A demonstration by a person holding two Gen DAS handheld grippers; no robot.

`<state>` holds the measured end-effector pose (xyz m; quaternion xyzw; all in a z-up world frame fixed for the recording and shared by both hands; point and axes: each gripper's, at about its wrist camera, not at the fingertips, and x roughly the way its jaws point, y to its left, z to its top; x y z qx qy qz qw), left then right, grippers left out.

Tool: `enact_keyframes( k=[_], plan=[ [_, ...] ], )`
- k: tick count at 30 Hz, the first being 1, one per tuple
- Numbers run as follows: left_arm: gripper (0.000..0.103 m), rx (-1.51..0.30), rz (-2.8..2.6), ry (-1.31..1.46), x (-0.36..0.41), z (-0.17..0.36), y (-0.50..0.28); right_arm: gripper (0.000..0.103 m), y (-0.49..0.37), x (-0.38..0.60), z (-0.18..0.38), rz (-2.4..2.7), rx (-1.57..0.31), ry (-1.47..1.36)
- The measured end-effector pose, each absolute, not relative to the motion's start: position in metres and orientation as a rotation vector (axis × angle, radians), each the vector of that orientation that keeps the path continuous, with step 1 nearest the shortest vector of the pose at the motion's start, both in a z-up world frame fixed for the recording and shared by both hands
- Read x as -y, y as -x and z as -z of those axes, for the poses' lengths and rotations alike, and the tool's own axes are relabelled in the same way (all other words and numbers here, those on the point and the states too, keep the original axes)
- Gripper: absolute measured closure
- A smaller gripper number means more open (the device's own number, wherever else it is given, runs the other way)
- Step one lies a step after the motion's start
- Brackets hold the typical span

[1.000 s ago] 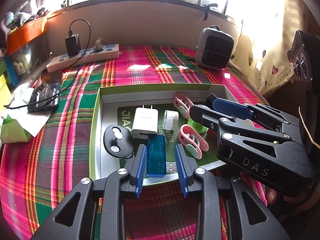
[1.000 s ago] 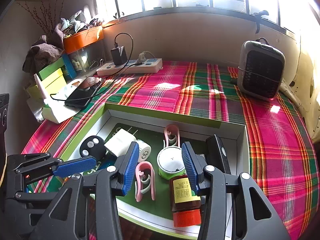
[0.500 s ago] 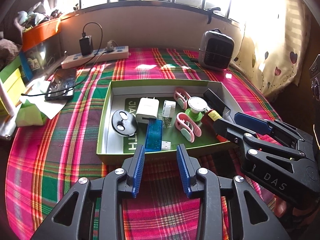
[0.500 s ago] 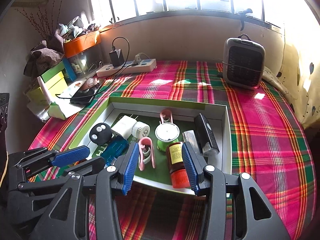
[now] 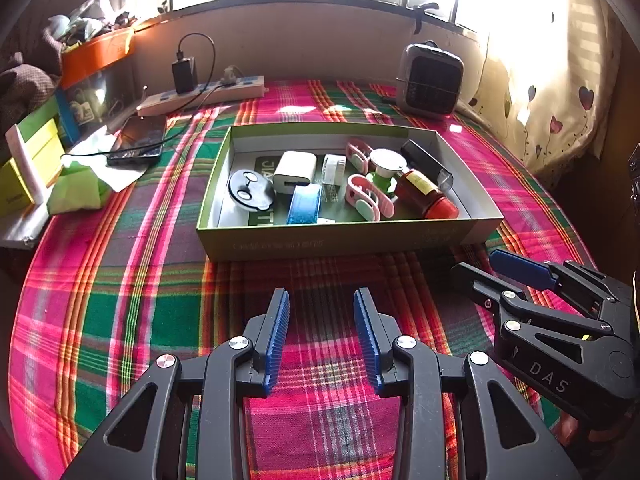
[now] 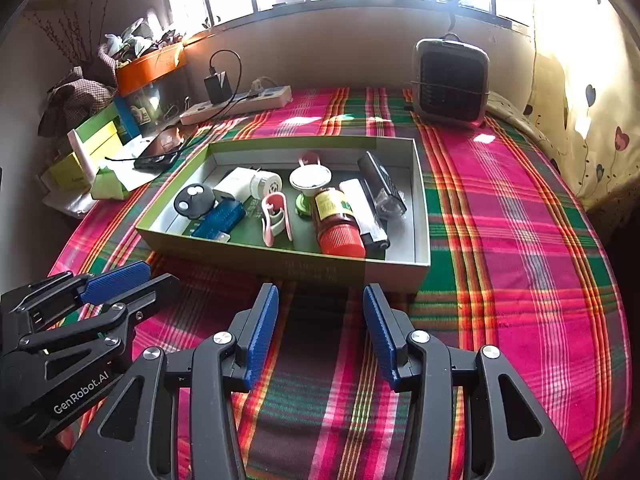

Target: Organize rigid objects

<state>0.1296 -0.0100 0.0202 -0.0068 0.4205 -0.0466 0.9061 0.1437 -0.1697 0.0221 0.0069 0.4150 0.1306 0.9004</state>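
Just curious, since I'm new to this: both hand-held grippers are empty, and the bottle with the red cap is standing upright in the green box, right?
Not quite: the bottle lies on its side in the green box, as the right wrist view shows. Both hand-held grippers are indeed empty.

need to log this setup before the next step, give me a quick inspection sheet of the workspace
surface: plaid cloth covers the table
job's things: green box holds red-capped bottle, blue stick, white charger, pink clips
clutter: boxes and paper at the left edge
grippers: left gripper and right gripper open, empty, short of the box
cables: black cable from power strip
surroundings: heater, bright window
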Motion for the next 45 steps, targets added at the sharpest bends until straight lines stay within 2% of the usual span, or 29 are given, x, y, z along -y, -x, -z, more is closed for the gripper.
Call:
enact_keyframes(
  k=[15, 20, 24, 30, 32, 45],
  plan=[
    [0.07, -0.914, 0.05, 0.011, 0.012, 0.0, -0.119, 0.057, -0.125, 0.172, -0.004, -0.21, -0.916, 0.016],
    [0.067, -0.897, 0.037, -0.008, 0.016, 0.0, -0.116, 0.056, -0.121, 0.172, -0.003, -0.174, -0.91, 0.055],
    [0.064, -0.882, 0.012, -0.025, 0.021, 0.002, -0.114, 0.053, -0.118, 0.172, -0.002, -0.162, -0.907, 0.063],
    [0.06, -0.883, 0.015, -0.019, 0.022, 0.002, -0.115, 0.041, -0.119, 0.176, -0.002, -0.132, -0.914, 0.054],
    [0.057, -0.884, 0.019, -0.028, 0.024, 0.002, -0.114, 0.04, -0.12, 0.177, -0.002, -0.129, -0.914, 0.053],
    [0.056, -0.884, 0.018, -0.029, 0.024, 0.003, -0.114, 0.037, -0.12, 0.177, -0.001, -0.127, -0.916, 0.05]
  ],
)
